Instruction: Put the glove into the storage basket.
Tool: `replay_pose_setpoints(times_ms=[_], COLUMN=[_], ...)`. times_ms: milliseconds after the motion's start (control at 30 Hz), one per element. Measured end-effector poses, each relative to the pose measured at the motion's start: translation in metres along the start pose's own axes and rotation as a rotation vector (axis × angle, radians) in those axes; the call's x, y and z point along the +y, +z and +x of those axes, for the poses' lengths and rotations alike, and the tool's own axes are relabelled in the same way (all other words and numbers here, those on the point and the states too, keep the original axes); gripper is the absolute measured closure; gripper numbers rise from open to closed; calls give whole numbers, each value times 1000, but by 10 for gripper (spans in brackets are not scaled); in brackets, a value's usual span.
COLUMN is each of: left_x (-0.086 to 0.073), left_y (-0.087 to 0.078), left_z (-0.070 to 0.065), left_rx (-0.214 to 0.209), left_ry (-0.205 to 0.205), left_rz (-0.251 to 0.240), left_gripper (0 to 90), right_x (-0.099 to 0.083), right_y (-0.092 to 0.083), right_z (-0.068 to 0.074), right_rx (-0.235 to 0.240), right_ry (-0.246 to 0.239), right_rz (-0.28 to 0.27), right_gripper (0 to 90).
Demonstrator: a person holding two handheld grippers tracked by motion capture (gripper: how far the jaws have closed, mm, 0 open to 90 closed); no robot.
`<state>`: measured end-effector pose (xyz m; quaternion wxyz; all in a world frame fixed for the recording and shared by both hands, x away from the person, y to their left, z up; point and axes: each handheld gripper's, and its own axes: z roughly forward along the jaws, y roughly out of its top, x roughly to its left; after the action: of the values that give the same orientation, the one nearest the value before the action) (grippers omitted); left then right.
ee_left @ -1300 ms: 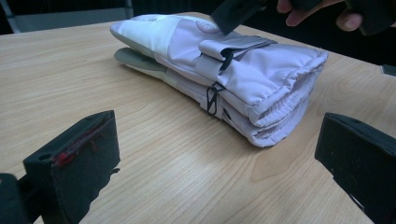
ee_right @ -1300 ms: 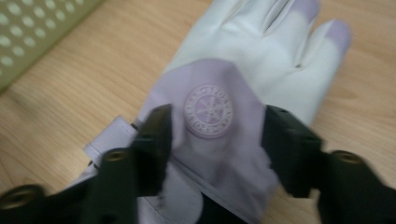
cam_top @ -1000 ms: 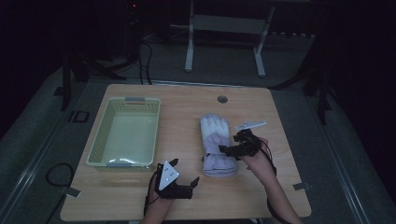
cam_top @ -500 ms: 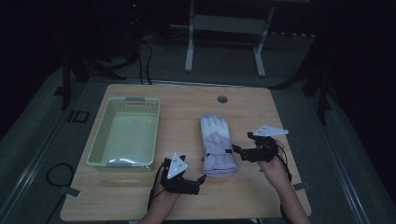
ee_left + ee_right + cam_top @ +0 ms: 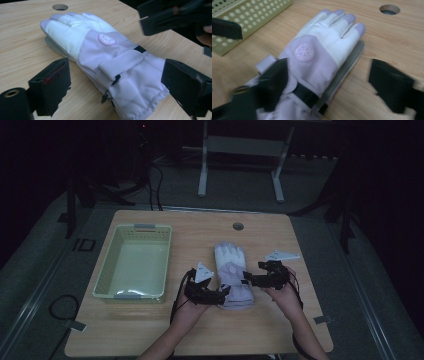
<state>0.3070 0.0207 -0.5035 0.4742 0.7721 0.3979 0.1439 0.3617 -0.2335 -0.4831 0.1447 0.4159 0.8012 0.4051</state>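
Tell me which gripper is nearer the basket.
Left. The left gripper sits at the glove's cuff on the side facing the basket; the right gripper is at the glove's far side, with the glove between.

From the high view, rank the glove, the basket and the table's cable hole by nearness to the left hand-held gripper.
1. Glove: right beside the left hand-held gripper, at its cuff.
2. Basket: off to the left.
3. Cable hole: at the table's far edge.

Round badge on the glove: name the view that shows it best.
The left gripper view: the round badge sits sharp and unobstructed on the glove. The right gripper view shows it slightly blurred. The high view shows a faint pale spot.
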Motion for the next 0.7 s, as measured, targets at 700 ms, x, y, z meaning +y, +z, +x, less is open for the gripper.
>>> replay_pose_setpoints(times_ms=[700], left_x=[-38], left_y=[40], left_z=[7], left_rx=[-133], left_ry=[-166], left_rz=[219], left_gripper=[375], right_x=[-36], right_y=[46], right_z=[-26], right_rx=[187], right_ry=[295], right_rz=[151], right_gripper=[487])
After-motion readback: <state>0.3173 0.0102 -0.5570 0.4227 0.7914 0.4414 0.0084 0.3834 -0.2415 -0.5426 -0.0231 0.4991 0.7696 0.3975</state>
